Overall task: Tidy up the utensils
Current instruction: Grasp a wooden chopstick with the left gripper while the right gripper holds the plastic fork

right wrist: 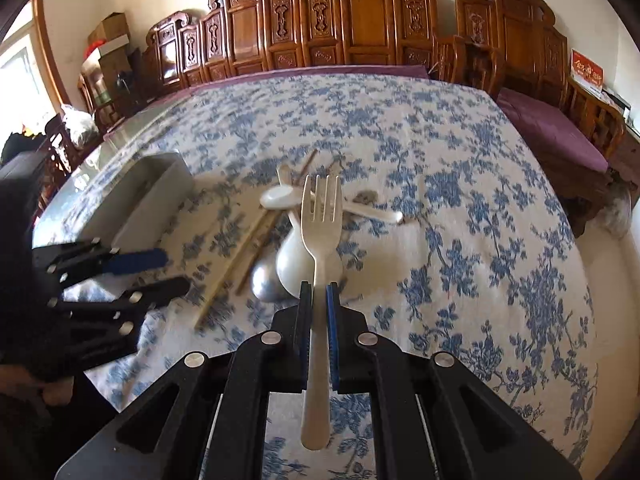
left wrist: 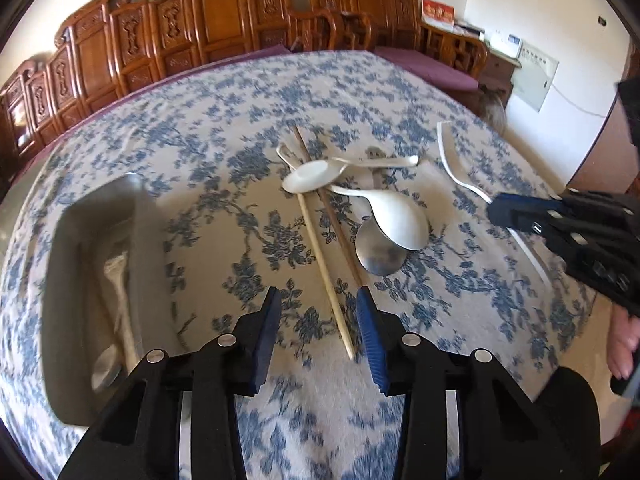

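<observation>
My right gripper (right wrist: 319, 300) is shut on the handle of a white fork (right wrist: 322, 216), tines pointing forward, held above the table. In the left wrist view that gripper (left wrist: 504, 208) comes in from the right with the fork (left wrist: 452, 160). My left gripper (left wrist: 322, 320) hangs open low over the cloth. The near end of a pale chopstick (left wrist: 324, 264) lies between its fingers, untouched by the pads. A second, darker chopstick (left wrist: 340, 232) lies beside it. Past them is a pile: a large white spoon (left wrist: 396, 216), a metal spoon (left wrist: 378, 256) and a small white spoon (left wrist: 312, 176).
A grey tray (left wrist: 68, 280) stands at the left on the blue-flowered tablecloth (left wrist: 224, 128), with blurred utensils (left wrist: 118, 292) inside. It also shows in the right wrist view as the tray (right wrist: 148, 208). Carved wooden chairs (right wrist: 360, 20) and a purple-cushioned bench (right wrist: 552, 132) stand behind the table. A hand (left wrist: 624, 344) is at the right edge.
</observation>
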